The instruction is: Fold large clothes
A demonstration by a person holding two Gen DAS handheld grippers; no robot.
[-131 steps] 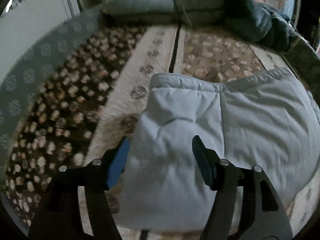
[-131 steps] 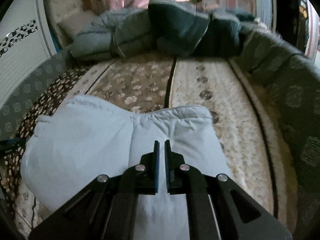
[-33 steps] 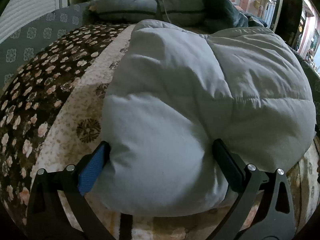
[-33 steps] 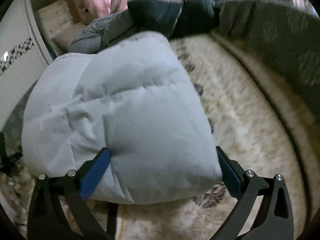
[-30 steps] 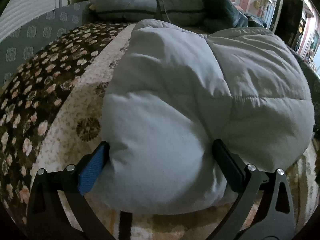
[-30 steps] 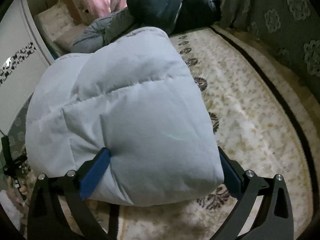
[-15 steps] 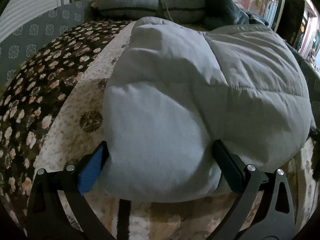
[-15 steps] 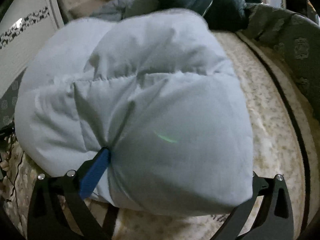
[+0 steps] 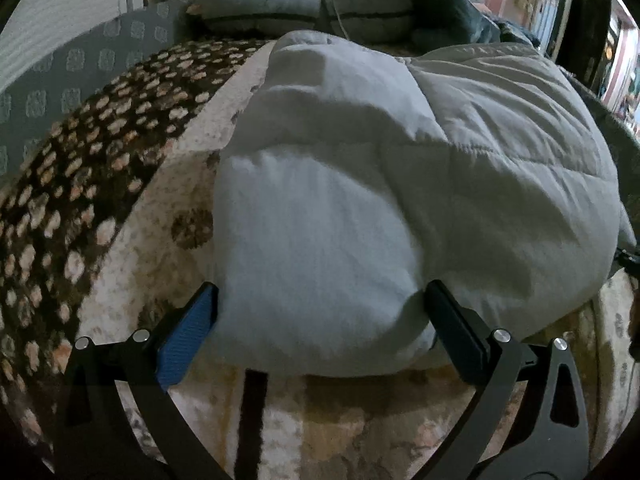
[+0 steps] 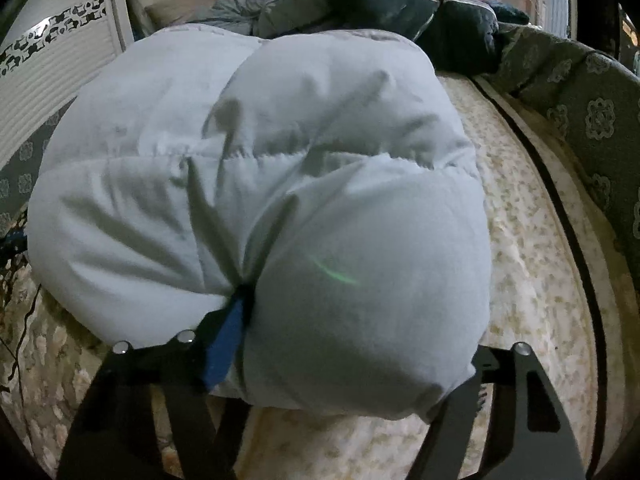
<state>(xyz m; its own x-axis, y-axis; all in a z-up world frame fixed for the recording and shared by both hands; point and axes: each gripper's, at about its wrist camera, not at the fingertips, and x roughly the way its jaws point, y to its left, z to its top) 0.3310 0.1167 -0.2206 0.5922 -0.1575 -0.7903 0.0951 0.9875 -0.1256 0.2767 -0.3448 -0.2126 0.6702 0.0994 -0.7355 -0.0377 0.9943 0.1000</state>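
Across both frames' middle lies the folded pale padded jacket [image 9: 360, 200] on the patterned bedcover [image 9: 100, 168]. My left gripper [image 9: 320, 312] clamps its lower bulge. My right gripper [image 10: 352, 344] has just been closing, squeezing the jacket; one finger is hidden behind it. No writing is readable.

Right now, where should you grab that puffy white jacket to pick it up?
Grab the folded jacket by its thick near edge, one gripper at each end, coming in low from the front. It bulges there, so wide-open fingers can pinch the whole bundle.
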